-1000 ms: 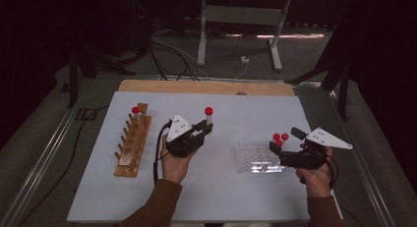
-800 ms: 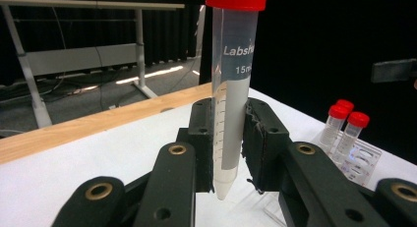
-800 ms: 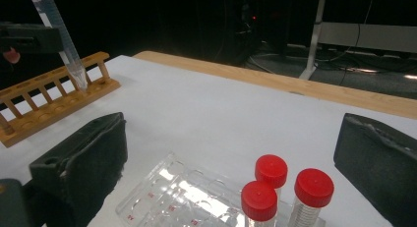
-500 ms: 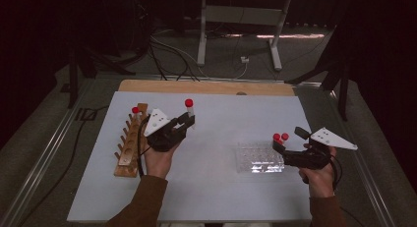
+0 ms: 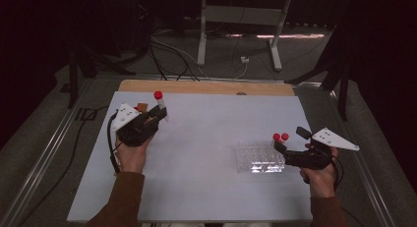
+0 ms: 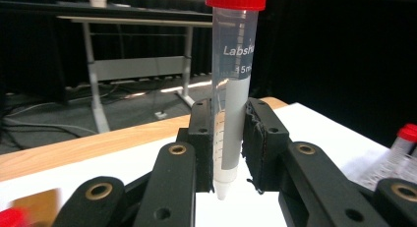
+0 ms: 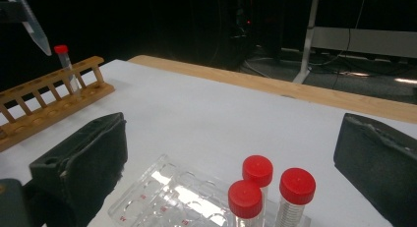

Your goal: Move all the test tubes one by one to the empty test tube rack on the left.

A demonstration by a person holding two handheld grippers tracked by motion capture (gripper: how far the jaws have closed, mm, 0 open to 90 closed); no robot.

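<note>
- A red-capped centrifuge tube (image 6: pixel 231 89) is pinched upright between the two black jaws of the left gripper (image 6: pixel 228 143); its pointed tip is seen just below the pads and its cap well above them.
- In the high view, the left gripper (image 5: pixel 150 120) is held above the left part of the white table (image 5: pixel 206 138), with the tube (image 5: pixel 160 105) sticking up from its front end.
- The right gripper (image 5: pixel 284 149) is held at the right edge of the clear plastic rack (image 5: pixel 259 158); its jaws are spread wide, with nothing between the pads.
- Three red-capped tubes (image 7: pixel 270 185) are seen standing in one corner of the clear rack (image 7: pixel 162 197), in the gap between the right gripper's jaws but untouched by them.
- A wooden rack (image 7: pixel 46 101) is seen farther off in the right gripper view, with one red-capped tube (image 7: pixel 64 65) standing in it.
</note>
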